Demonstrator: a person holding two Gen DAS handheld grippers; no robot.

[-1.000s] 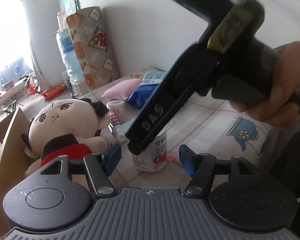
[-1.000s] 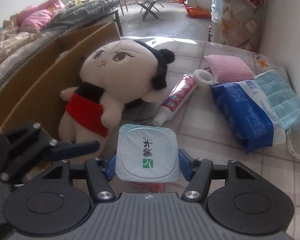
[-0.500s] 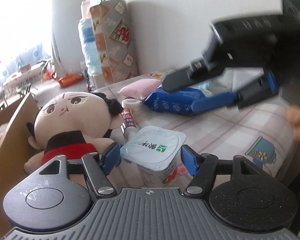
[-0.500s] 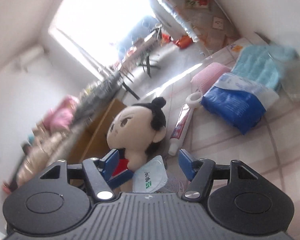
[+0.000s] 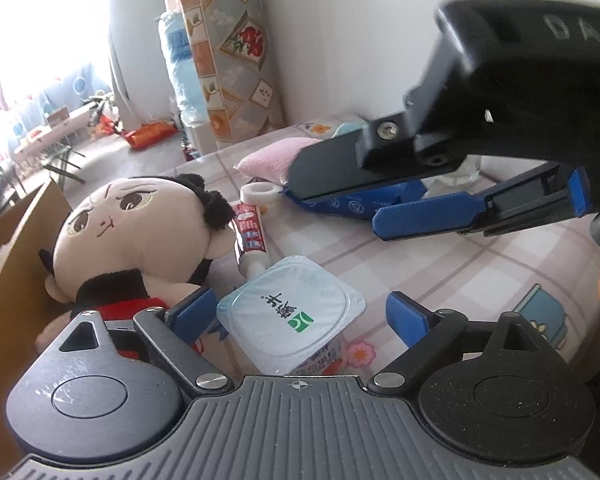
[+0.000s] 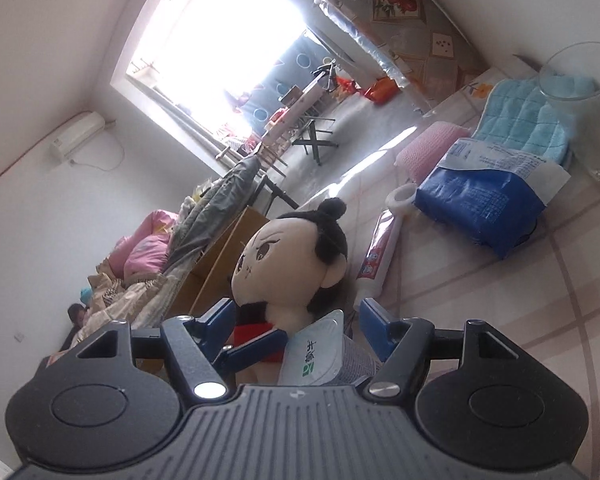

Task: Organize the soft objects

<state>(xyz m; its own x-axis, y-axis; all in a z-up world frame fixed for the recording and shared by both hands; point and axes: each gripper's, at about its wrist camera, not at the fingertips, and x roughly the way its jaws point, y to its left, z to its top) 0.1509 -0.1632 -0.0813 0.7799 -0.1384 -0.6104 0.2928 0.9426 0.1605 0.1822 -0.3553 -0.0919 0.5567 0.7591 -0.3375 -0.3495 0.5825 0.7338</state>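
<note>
A plush doll (image 5: 136, 240) with black hair and a red top lies on the checked tablecloth, next to a cardboard box (image 5: 16, 248). It also shows in the right wrist view (image 6: 288, 256). A yogurt cup (image 5: 292, 320) stands between the fingers of my left gripper (image 5: 296, 316), which is open around it, not clamped. My right gripper (image 6: 296, 320) is open and empty, tilted, hovering above the table; in the left wrist view its blue fingers (image 5: 428, 216) hang over the blue packet. A pink sponge (image 5: 276, 156), a blue towel (image 6: 528, 116) and a blue packet (image 6: 480, 204) lie at the back.
A toothpaste tube (image 5: 250, 236) lies between the doll and the packet. A clear glass (image 6: 588, 96) stands at the back right by the wall. A patterned roll (image 5: 228, 52) leans beyond the table. The table edge runs on the doll's left, by the box.
My right gripper has let go of the yogurt cup, lifted and swung right and up. My left gripper has come in around the cup, which now stands on the table.
</note>
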